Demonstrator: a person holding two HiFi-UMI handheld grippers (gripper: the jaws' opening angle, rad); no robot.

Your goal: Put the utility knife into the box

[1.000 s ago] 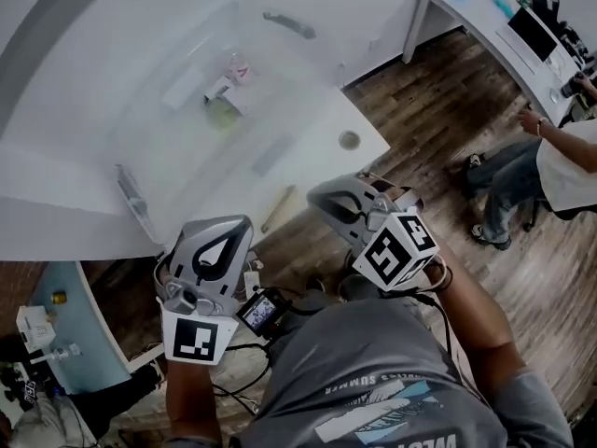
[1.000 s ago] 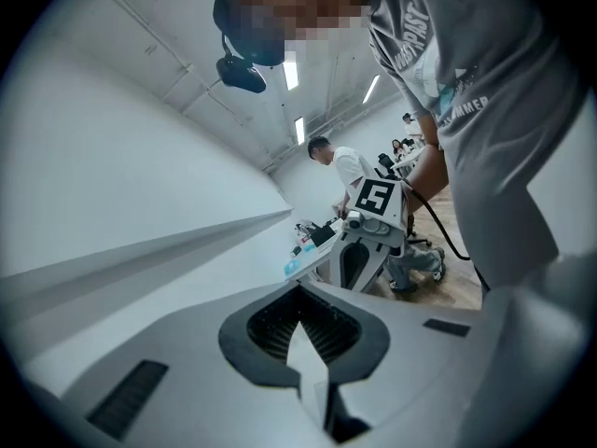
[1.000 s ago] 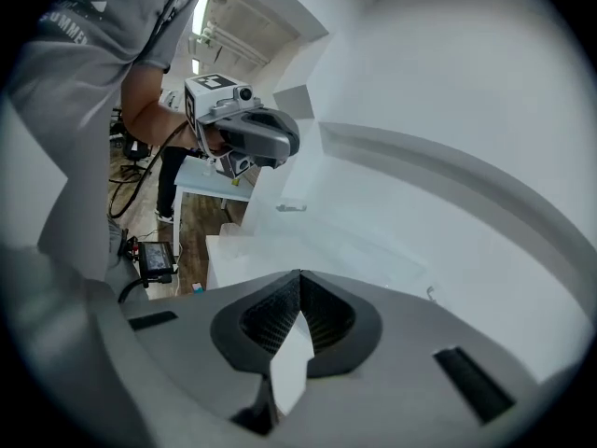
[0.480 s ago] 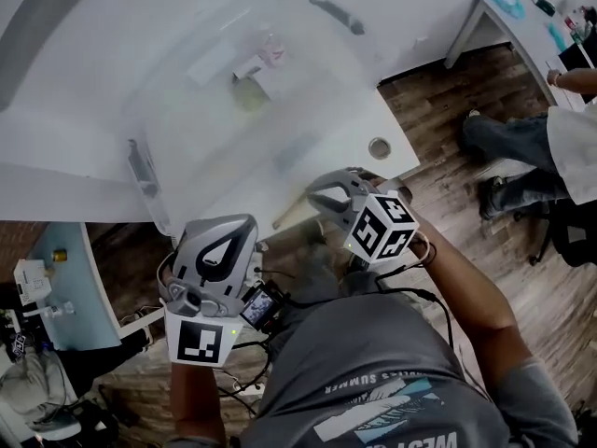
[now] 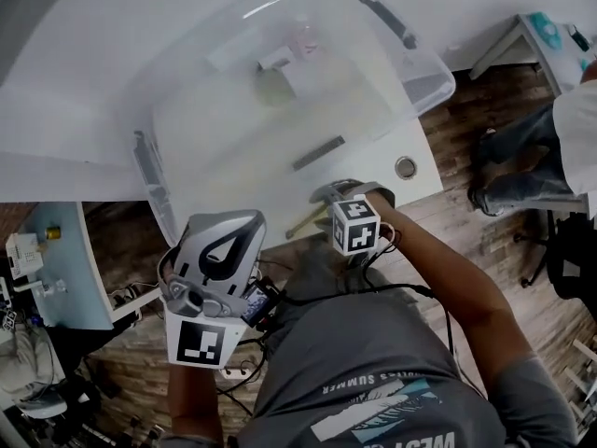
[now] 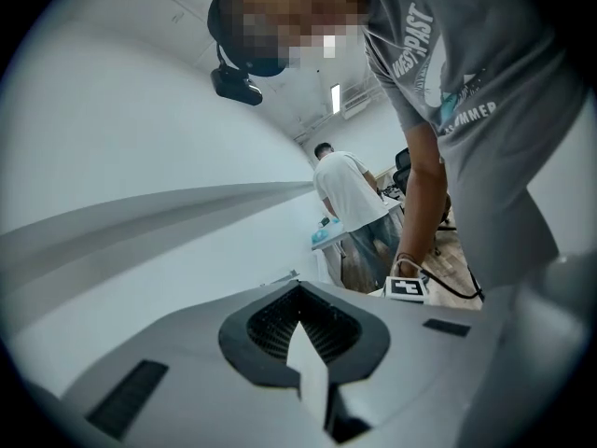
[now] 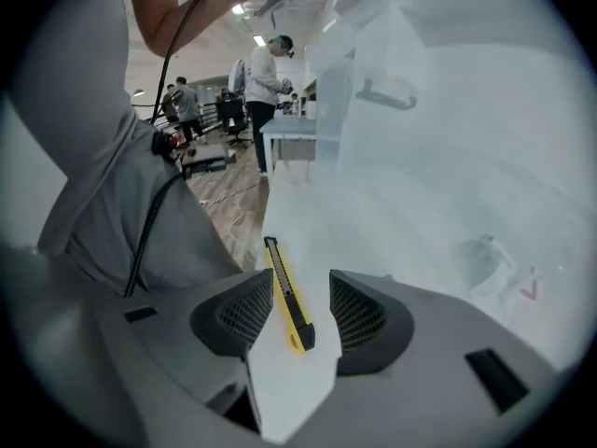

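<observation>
The utility knife (image 7: pixel 283 283), yellow with a black slider, lies flat on the white table (image 7: pixel 308 213) close to its front edge. My right gripper (image 7: pixel 300 280) straddles the knife, its jaws opening, with a pad on each side and neither pressing it. From the head view the right gripper (image 5: pixel 325 200) sits at the table edge with the knife (image 5: pixel 300 222) at its tip. The large clear plastic box (image 5: pixel 429 75) stands open just beyond. My left gripper (image 5: pixel 229 224) hangs shut and empty off the table by my body; in its own view the left gripper (image 6: pixel 298 286) points along a white wall.
Inside the box lie a grey bar (image 5: pixel 319 153), a pale green item (image 5: pixel 275 88) and a small white item (image 5: pixel 276 61). Dark handles (image 5: pixel 387 19) sit on the box ends. A cable hole (image 5: pixel 405 167) marks the table corner. A person in white (image 5: pixel 580 110) stands at right.
My right gripper moved from beside my body forward and down to the table edge around the knife, and its jaws spread apart. The left gripper stayed where it was.
</observation>
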